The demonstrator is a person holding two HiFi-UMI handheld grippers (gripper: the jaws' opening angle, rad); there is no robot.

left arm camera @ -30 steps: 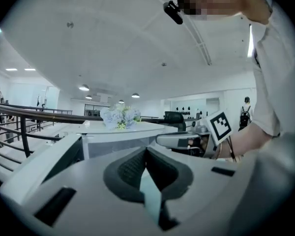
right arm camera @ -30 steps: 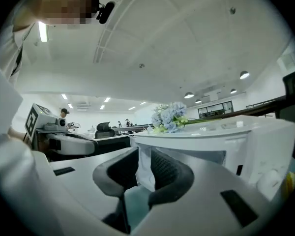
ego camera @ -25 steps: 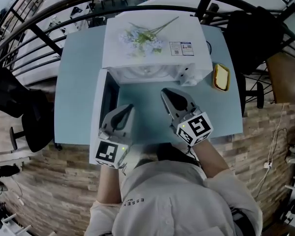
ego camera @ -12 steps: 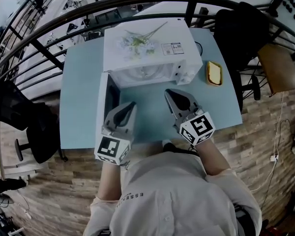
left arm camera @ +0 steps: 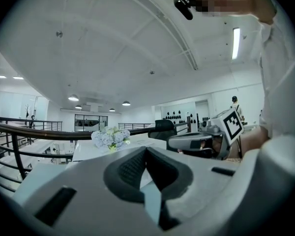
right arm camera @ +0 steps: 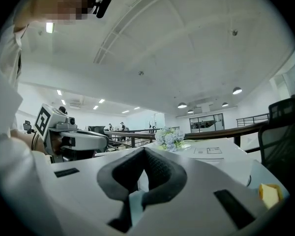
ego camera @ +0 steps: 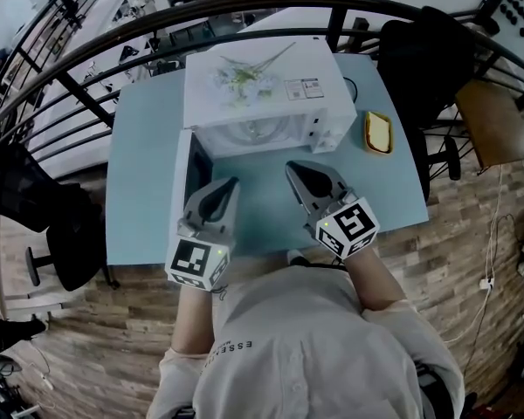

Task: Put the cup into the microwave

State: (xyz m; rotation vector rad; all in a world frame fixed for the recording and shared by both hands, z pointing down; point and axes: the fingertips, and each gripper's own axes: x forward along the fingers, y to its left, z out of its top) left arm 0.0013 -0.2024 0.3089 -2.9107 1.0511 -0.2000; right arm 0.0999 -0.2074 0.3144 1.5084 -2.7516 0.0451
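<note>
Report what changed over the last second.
The right gripper closed its jaws on nothing; nothing else clearly moved. The left gripper is shut and empty as before. Both hover before the microwave, its door open, with the flowers on top and the yellow dish unmoved.

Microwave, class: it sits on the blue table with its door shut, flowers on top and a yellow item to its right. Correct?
No: in the head view the microwave has its door open, swung out at the left. It does sit on the blue table, with flowers on top and a yellow item to its right.
</note>
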